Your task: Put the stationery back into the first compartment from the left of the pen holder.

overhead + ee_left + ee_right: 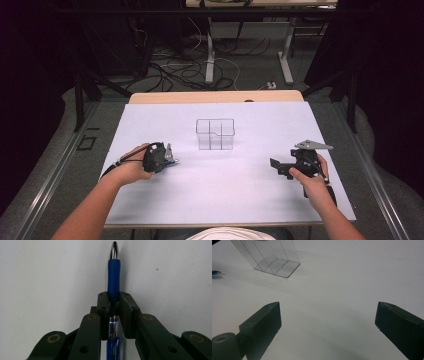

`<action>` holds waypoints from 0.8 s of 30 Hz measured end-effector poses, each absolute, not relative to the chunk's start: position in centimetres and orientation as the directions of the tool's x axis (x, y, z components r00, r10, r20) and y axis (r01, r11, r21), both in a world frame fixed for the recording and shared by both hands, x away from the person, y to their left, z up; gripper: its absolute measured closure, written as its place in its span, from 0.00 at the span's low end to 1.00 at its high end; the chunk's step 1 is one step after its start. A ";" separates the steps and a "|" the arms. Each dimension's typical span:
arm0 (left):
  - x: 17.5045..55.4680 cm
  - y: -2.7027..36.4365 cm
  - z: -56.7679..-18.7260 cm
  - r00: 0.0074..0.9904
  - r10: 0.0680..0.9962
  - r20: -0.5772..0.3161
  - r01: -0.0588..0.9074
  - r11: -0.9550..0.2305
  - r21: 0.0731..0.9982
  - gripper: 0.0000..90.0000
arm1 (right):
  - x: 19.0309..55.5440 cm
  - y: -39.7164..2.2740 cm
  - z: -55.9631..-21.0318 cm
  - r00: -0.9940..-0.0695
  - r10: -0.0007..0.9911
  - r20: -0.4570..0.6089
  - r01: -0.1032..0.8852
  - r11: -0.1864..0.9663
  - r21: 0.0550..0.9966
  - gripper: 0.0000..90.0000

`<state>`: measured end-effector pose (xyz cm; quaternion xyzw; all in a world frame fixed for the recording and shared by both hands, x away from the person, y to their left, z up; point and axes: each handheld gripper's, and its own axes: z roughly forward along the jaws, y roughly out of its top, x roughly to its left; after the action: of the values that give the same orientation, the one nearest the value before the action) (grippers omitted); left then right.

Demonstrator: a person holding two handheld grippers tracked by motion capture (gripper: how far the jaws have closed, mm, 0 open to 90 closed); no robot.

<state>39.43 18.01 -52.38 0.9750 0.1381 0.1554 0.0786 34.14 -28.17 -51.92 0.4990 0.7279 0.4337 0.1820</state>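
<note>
A blue pen (113,282) with a silver tip lies along the white table, clamped between the jaws of my left gripper (113,303), which is shut on it. From above, that left gripper (169,157) sits low at the table's left, with the pen's tip (175,161) poking out toward the right. A clear plastic organiser (215,134) with several compartments stands upright at the table's middle, beyond both hands. My right gripper (276,166) rests at the right, its jaws spread wide over bare table with nothing between them. The right gripper view catches the organiser (273,257) at top left and the pen's tip (215,272) at the left edge.
The white sheet (220,195) covers the table, with a wooden edge (215,96) showing at the far side. Cables and desk legs (210,60) lie on the floor beyond.
</note>
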 end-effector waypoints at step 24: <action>40.8 18.6 -50.0 0.802 0.581 0.140 0.505 -0.784 0.361 0.88 | 34.1 -28.2 -51.9 -0.437 0.884 0.167 0.568 0.127 0.813 0.07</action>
<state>40.81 18.57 -49.99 0.9365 0.2897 0.1227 0.1550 34.11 -28.16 -51.89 0.4985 0.7284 0.4334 0.1821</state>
